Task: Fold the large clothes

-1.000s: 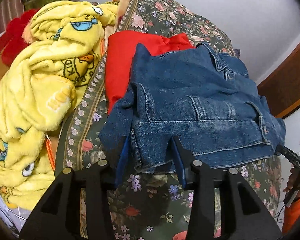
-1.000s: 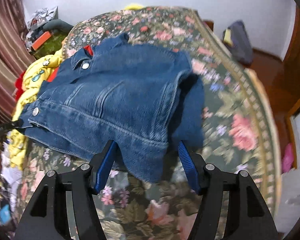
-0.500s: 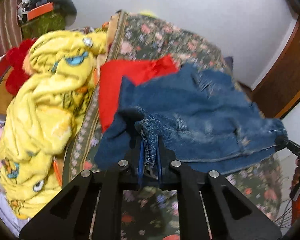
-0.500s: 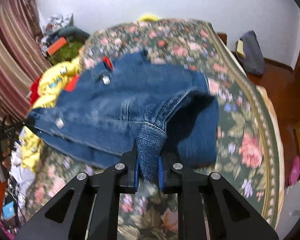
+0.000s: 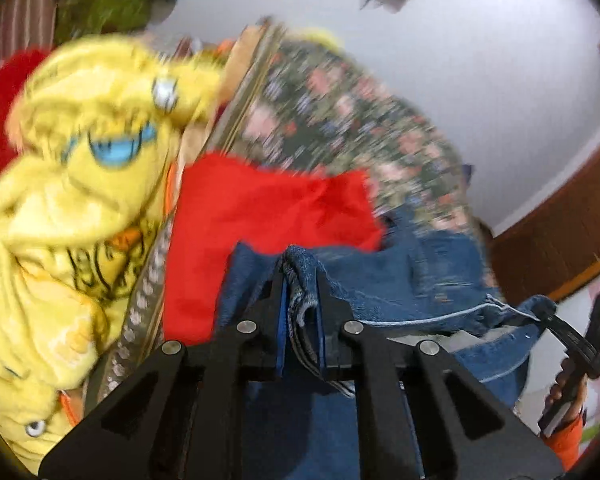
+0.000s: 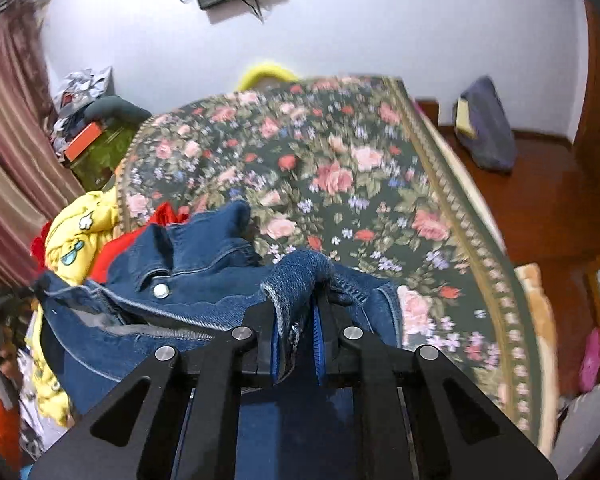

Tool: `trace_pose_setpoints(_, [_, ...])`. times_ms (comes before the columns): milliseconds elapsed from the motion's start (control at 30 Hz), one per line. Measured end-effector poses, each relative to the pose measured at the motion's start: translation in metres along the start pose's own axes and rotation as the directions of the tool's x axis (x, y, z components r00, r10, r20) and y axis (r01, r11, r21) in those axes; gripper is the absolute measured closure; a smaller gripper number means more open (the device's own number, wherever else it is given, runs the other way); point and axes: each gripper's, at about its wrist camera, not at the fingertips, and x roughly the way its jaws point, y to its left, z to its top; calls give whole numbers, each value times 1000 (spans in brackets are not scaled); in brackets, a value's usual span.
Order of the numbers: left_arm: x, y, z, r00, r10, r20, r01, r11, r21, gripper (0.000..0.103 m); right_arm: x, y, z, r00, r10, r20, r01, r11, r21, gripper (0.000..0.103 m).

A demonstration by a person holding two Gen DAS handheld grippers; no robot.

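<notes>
Both grippers are clamped on the denim jacket [image 6: 204, 280]: left gripper [image 5: 300, 280] pinches a bunched hem edge at lower centre of its view, right gripper [image 6: 300, 300] pinches another edge the same way, fingers nearly closed w/ cloth between. Jacket hangs lifted btwn the two, low in both frames, above the floral bed cover [image 6: 340, 168].

Looks like mid-fold: lifted, not yet laid over. Next move prob. calls for carrying both held edges across evenly & lowering them flat on the bed before letting go.

Left view is badly blurred; red garment [image 5: 260, 216] & yellow cartoon blanket [image 5: 80, 184] show upper left, shapes unclear. Jacket's lower part and sleeves are hidden behind the grippers.
</notes>
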Motion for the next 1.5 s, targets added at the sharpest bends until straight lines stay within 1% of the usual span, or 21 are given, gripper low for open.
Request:
trace_pose_setpoints(67, [27, 14, -4, 998, 33, -50, -34, 999, -22, 88, 18, -3, -5, 999, -34, -41, 34, 999, 3, 90])
trace_pose_setpoints(133, [36, 22, -9, 997, 49, -52, -51, 998, -31, 78, 30, -8, -10, 996, -51, -78, 51, 999, -1, 88])
trace_pose_setpoints(200, [35, 23, -11, 998, 41, -45, -42, 999, -22, 75, 32, -15, -14, 994, -53, -93, 54, 998, 15, 79])
trace_pose_setpoints(233, [32, 22, -11, 998, 51, -45, -51, 999, -3, 72, 31, -19, -15, 993, -67, -93, 70, 997, 26, 70])
trace_pose_setpoints(267, [27, 19, -10, 996, 79, -39, -78, 997, 24, 71, 27, -24, -15, 991, -96, -89, 100, 994, 33, 54])
trace_pose_setpoints(333, [15, 12, -10, 989, 147, -8, -146, 986, 80, 68, 13, -33, -14, 989, -136, -53, 138, 989, 54, 48])
trace_pose_setpoints(433, [-11, 1, -9, 971, 232, 62, -239, 959, 152, 68, -8, -36, -14, 988, -149, -34, 151, 987, 49, 48])
trace_pose_setpoints(500, [-25, -3, -10, 969, 232, 82, -244, 952, 186, 68, -19, -33, -15, 984, -177, -19, 177, 984, 22, 48])
trace_pose_setpoints(567, [-35, -7, -14, 972, 218, 90, -232, 949, 211, 67, -28, -26, -19, 984, -176, -20, 176, 984, -18, 48])
trace_pose_setpoints(667, [-46, -20, -32, 978, 194, 79, -209, 939, 274, 61, -41, -7, -34, 986, -166, -25, 162, 981, -107, 48])
trace_pose_setpoints(733, [-45, -29, -46, 982, 179, 60, -189, 930, 314, 55, -40, 7, -43, 987, -157, -34, 150, 975, -163, 48])
trace_pose_setpoints(833, [-36, -43, -70, 987, 163, 5, -153, 916, 370, 54, -36, 30, -63, 989, -130, -66, 111, 964, -241, 48])
trace_pose_setpoints(933, [-18, -54, -92, 985, 167, -54, -131, 903, 408, 54, -23, 49, -80, 988, -105, -115, 68, 954, -294, 48])
trace_pose_setpoints(1033, [5, -61, -107, 975, 201, -90, -140, 883, 448, 52, -3, 64, -94, 982, -102, -160, 46, 946, -322, 48])
trace_pose_setpoints(1100, [15, -66, -110, 973, 216, -76, -157, 869, 469, 47, 6, 71, -98, 982, -131, -138, 77, 937, -340, 47])
trace_pose_setpoints(1200, [27, -73, -105, 971, 236, -27, -192, 845, 499, 34, 16, 75, -92, 981, -149, -123, 99, 934, -345, 43])
trace_pose_setpoints(1300, [38, -79, -88, 972, 235, -11, -196, 836, 512, 32, 33, 71, -75, 980, -130, -150, 76, 944, -321, 40])
trace_pose_setpoints(1367, [47, -81, -69, 970, 241, -28, -196, 847, 495, 32, 45, 72, -60, 978, -132, -163, 73, 944, -321, 40])
trace_pose_setpoints(1400, [50, -79, -58, 968, 248, -29, -204, 854, 479, 32, 50, 72, -51, 976, -150, -160, 92, 942, -324, 40])
trace_pose_setpoints(1433, [53, -77, -45, 965, 260, -21, -222, 863, 455, 32, 51, 75, -47, 973, -179, -145, 123, 936, -330, 40])
trace_pose_setpoints(1500, [51, -72, -20, 959, 281, 16, -264, 876, 404, 32, 53, 77, -28, 963, -258, -79, 216, 913, -345, 40])
